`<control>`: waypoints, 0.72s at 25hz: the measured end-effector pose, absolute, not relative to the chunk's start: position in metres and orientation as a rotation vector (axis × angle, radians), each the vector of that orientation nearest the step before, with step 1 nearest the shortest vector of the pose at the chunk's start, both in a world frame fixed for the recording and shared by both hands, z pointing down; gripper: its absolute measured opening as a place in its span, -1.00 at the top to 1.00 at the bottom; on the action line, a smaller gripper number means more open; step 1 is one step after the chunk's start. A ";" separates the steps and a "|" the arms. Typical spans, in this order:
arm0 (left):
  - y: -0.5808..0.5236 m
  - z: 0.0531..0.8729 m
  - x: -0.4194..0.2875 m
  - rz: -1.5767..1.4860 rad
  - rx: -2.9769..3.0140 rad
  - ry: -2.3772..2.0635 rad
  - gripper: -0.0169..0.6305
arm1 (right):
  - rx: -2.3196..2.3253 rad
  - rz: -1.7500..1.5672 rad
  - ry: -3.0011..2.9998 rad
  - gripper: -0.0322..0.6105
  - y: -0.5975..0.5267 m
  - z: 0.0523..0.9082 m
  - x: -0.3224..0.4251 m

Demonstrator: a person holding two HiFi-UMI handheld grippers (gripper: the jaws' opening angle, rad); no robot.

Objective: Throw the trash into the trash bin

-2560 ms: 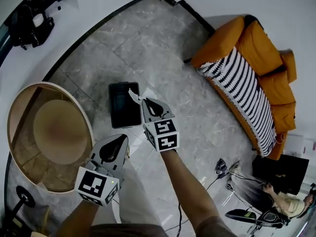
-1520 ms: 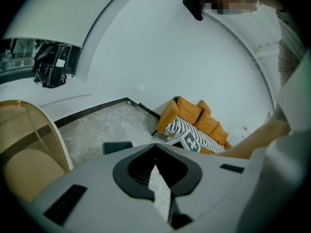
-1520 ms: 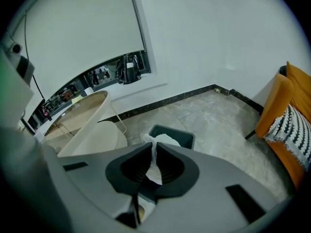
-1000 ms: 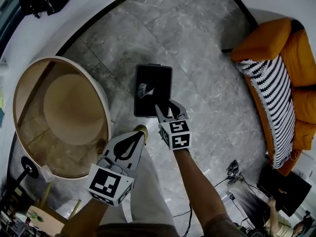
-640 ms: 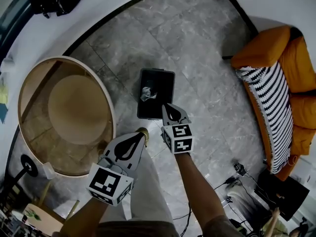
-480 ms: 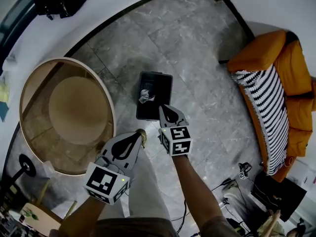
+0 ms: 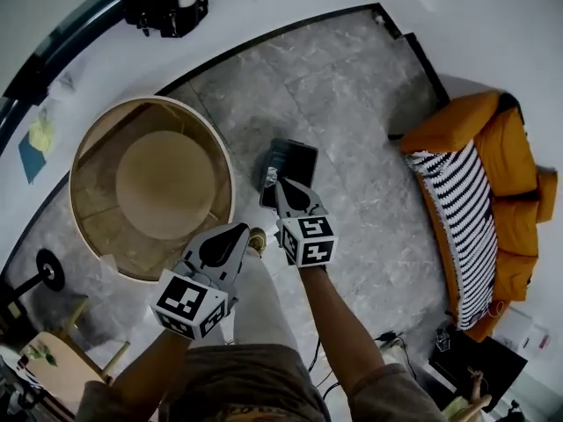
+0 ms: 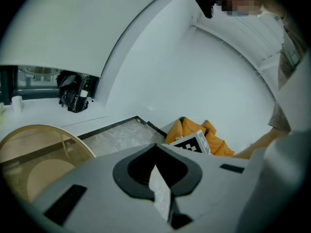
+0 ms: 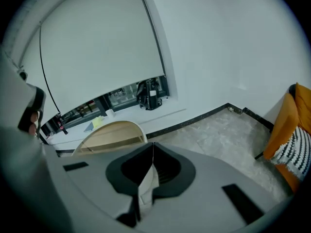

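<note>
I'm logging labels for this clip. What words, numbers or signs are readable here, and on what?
No readable words or numbers anywhere.
Left gripper and right gripper: black-and-white square markers only, no letters.
Dark equipment at the head view's top edge: too small to read.

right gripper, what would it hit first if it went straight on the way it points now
Probably the black rectangular trash bin, just past the right gripper in the head view. Its own view shows only grey marble floor ahead, so it may pass over the bin.
</note>
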State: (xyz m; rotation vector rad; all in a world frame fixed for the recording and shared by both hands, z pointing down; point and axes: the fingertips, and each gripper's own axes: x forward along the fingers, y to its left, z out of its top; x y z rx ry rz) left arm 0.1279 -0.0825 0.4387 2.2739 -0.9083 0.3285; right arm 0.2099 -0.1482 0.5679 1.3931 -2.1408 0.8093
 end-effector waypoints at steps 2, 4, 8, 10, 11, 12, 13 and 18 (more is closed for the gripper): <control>-0.078 0.421 0.109 0.308 2.268 -0.947 0.89 | 1.351 0.800 -2.187 0.84 -0.143 0.545 0.181; -0.073 0.403 0.087 0.294 2.264 -0.986 0.89 | 1.294 0.782 -2.231 0.84 -0.137 0.523 0.150; -0.065 0.373 0.040 0.259 2.250 -1.084 0.89 | 1.137 0.708 -2.327 0.84 -0.130 0.484 0.085; -0.057 0.360 0.015 0.239 2.237 -1.133 0.89 | 1.056 0.666 -2.366 0.84 -0.122 0.469 0.052; -0.052 0.354 0.002 0.228 2.228 -1.158 0.89 | 1.019 0.647 -2.381 0.84 -0.118 0.462 0.035; -0.047 0.349 -0.011 0.217 2.218 -1.184 0.89 | 0.986 0.631 -2.394 0.84 -0.113 0.456 0.020; -0.042 0.344 -0.024 0.207 2.207 -1.210 0.89 | 0.955 0.618 -2.406 0.84 -0.109 0.452 0.005; -0.012 0.325 -0.085 0.164 2.153 -1.331 0.89 | 0.803 0.563 -2.459 0.84 -0.087 0.435 -0.070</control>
